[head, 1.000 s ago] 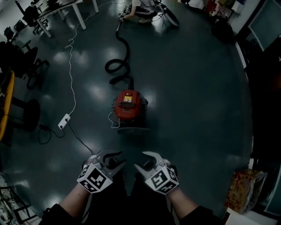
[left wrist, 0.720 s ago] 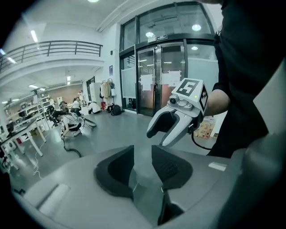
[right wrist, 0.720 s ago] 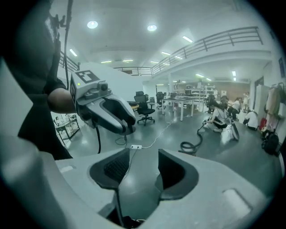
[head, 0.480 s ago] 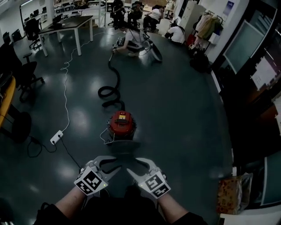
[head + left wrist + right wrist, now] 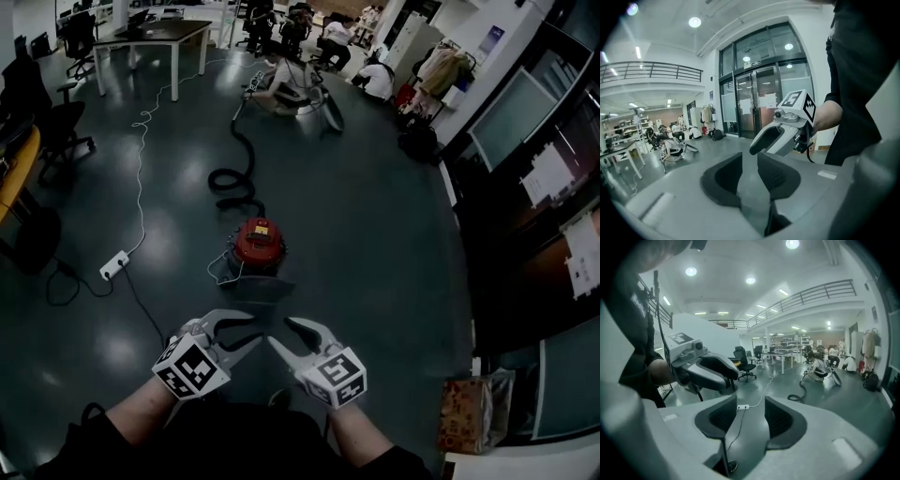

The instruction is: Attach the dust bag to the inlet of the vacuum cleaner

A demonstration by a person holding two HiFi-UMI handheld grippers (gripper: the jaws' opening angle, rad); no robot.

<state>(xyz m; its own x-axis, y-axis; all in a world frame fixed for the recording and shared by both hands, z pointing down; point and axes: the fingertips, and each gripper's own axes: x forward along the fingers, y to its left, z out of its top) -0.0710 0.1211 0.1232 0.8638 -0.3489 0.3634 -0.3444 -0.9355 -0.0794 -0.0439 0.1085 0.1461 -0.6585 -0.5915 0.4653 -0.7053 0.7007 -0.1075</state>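
Observation:
The red vacuum cleaner (image 5: pixel 258 244) stands on the dark floor ahead, and its black hose (image 5: pixel 230 180) curls away behind it. A flat grey piece (image 5: pixel 260 287) lies on the floor against its near side; I cannot tell whether it is the dust bag. Well short of the vacuum, my left gripper (image 5: pixel 253 330) and right gripper (image 5: pixel 281 335) are held up side by side with their tips turned toward each other. The left gripper (image 5: pixel 749 164) has nothing between its jaws, which are closing. The right gripper (image 5: pixel 750 416) is open and empty.
A white power strip (image 5: pixel 114 265) and its cable lie to the left of the vacuum. Office chairs (image 5: pixel 56 131) stand at the left and a table (image 5: pixel 173 33) at the back. People sit on the floor (image 5: pixel 291 80) beyond the hose. A printed bag (image 5: pixel 473 412) stands at the right.
Both grippers have risen together and the view has lifted, so the vacuum sits farther off and more of the room shows. The left jaws have narrowed a little.

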